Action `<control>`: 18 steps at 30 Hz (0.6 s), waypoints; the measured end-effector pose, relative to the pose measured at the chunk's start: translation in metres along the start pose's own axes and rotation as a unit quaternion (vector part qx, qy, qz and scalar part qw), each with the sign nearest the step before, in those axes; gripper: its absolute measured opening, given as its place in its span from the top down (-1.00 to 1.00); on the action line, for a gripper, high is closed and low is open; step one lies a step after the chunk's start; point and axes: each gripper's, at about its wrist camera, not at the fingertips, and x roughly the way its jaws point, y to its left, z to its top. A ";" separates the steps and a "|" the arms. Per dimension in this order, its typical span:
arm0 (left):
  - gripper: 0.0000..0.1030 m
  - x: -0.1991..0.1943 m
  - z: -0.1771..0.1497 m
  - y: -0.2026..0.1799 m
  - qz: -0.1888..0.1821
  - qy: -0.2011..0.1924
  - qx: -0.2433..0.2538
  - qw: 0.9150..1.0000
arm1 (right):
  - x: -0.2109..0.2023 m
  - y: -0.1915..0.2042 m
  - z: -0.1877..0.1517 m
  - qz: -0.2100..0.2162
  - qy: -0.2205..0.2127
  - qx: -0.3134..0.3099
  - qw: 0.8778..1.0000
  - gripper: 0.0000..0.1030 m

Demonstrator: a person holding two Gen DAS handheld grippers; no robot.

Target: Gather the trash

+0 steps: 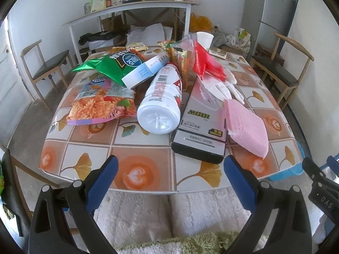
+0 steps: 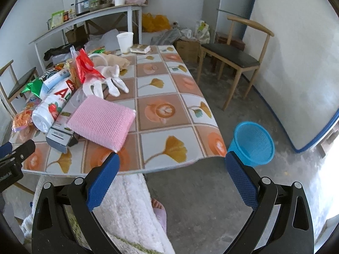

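Note:
Trash lies piled on the patterned table (image 1: 148, 177) (image 2: 169, 110): a white bottle (image 1: 162, 103) (image 2: 50, 110) on its side, a noodle packet (image 1: 101, 103), a green snack bag (image 1: 114, 63), a long black-and-grey box (image 1: 201, 124), a pink sponge pad (image 1: 247, 129) (image 2: 101, 122), a white glove (image 1: 224, 84) (image 2: 106, 82), a red wrapper (image 1: 205, 61) (image 2: 84, 65) and a paper cup (image 1: 204, 39) (image 2: 125, 41). My left gripper (image 1: 170, 182) hangs open at the table's near edge, empty. My right gripper (image 2: 171, 180) is open and empty too, off the near right corner.
A blue mesh bin (image 2: 253, 146) (image 1: 290, 169) stands on the floor right of the table. Wooden chairs (image 2: 235, 57) (image 1: 48, 67) flank the table, and a cluttered white shelf table (image 1: 131, 8) is behind. The person's fluffy white robe (image 2: 127, 207) and foot are below me.

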 end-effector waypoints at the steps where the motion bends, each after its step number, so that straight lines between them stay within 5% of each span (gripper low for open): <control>1: -0.89 0.002 0.000 0.002 -0.002 -0.002 -0.002 1.000 | 0.002 0.004 0.004 0.004 -0.006 -0.001 1.000 -0.86; 10: -0.89 0.013 0.010 0.034 -0.053 -0.037 -0.037 0.997 | 0.018 0.027 0.026 0.050 -0.032 -0.013 0.998 -0.86; 14: -0.89 0.011 0.022 0.061 -0.084 -0.087 -0.068 0.990 | 0.024 0.039 0.039 0.075 -0.049 -0.022 0.996 -0.86; 18: -0.89 0.006 0.044 0.097 -0.070 -0.152 -0.084 0.982 | 0.032 0.043 0.052 0.101 -0.052 -0.018 0.993 -0.86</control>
